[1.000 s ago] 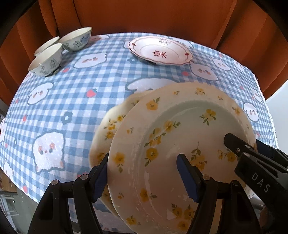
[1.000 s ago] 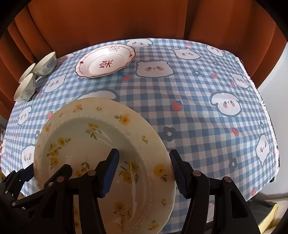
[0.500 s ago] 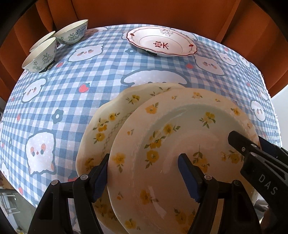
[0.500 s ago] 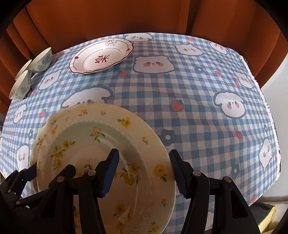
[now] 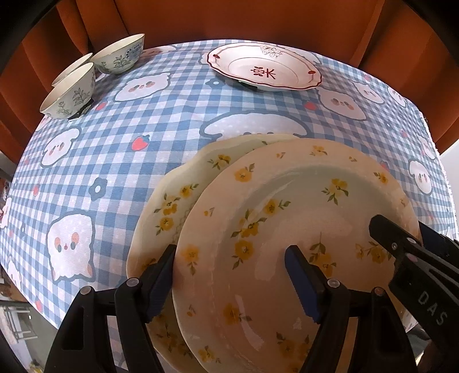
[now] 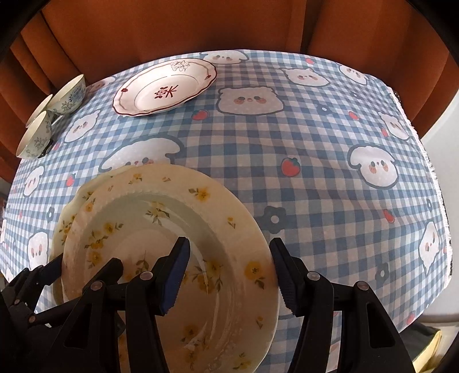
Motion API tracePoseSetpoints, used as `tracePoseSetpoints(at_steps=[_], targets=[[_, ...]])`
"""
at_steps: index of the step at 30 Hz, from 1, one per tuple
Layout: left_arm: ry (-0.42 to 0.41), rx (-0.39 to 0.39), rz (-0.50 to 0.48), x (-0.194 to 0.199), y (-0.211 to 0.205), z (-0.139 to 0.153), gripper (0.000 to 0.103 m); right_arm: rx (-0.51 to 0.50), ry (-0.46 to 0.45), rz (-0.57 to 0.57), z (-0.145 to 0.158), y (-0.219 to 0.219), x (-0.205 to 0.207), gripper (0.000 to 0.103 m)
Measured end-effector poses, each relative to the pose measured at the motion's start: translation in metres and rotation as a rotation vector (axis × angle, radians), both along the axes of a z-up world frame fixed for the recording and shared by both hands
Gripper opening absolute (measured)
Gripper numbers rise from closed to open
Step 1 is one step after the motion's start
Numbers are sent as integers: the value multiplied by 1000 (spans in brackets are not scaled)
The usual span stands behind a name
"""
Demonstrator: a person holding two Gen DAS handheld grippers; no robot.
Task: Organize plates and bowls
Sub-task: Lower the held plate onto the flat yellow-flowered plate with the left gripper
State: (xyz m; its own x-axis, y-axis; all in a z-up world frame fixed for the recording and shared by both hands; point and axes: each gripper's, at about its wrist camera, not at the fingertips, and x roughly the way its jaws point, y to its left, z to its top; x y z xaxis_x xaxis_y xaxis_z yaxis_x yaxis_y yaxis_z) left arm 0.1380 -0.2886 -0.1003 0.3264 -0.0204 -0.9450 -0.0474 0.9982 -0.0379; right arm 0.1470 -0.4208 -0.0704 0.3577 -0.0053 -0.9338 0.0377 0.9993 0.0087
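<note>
Left wrist view showed the top plate [image 5: 287, 235] now overlapping the lower plate [image 5: 172, 200] near the tablecloth's [image 5: 143, 114] front edge, stacking nearly done; left gripper [image 5: 229, 275] released, right gripper [image 6: 229, 275] likewise.

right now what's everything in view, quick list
yellow-flower plates: two, cream with yellow blossoms, near edge of the table, upper one overlapping the lower plate
red-pattern plate: one, white with dark red trim, far side
bowls: three, pale with blue-green leaf print, far left corner, close together
tablecloth: one, blue and white check with cartoon animals, covering the table
curtain: orange, behind the table
left tongs: black with blue pads, straddling the upper plate's left rim
right tongs: black with blue pads, straddling its right rim
</note>
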Motion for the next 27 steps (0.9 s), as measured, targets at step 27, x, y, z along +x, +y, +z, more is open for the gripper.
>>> tracePoseSetpoints(at_steps=[27], targets=[[-48, 57, 27, -24, 20, 18, 78, -23, -19, 16, 4, 9, -21, 31]])
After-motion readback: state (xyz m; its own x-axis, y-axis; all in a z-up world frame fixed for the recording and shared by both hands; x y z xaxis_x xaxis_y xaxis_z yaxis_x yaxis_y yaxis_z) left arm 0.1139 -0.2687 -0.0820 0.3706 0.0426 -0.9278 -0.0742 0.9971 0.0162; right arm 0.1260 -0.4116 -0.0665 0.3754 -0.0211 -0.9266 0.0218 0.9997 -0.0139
